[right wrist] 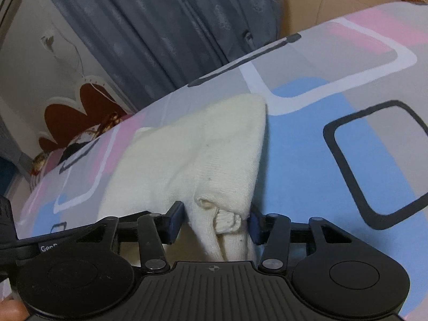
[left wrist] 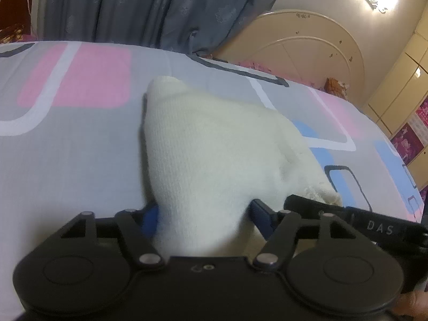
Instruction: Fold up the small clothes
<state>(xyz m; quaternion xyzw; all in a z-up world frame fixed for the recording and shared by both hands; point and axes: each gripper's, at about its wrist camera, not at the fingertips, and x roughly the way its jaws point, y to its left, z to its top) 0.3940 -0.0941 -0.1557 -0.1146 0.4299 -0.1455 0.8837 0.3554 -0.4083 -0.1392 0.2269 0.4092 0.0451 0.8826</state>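
Left wrist view: the left gripper (left wrist: 203,214) has its blue fingers (left wrist: 152,218) clamped on a cream knitted garment (left wrist: 208,144) lying on the bed (left wrist: 67,147). Right wrist view: the right gripper (right wrist: 214,222) has its fingers (right wrist: 175,222) pressed on a bunched edge of the same cloth (right wrist: 203,155); grey curtain (right wrist: 165,26) behind.

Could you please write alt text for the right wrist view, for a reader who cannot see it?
The right gripper has its jaws around the bunched near edge of a cream knitted garment, which lies on a bedsheet patterned in grey, pink and blue. Grey curtains hang behind.
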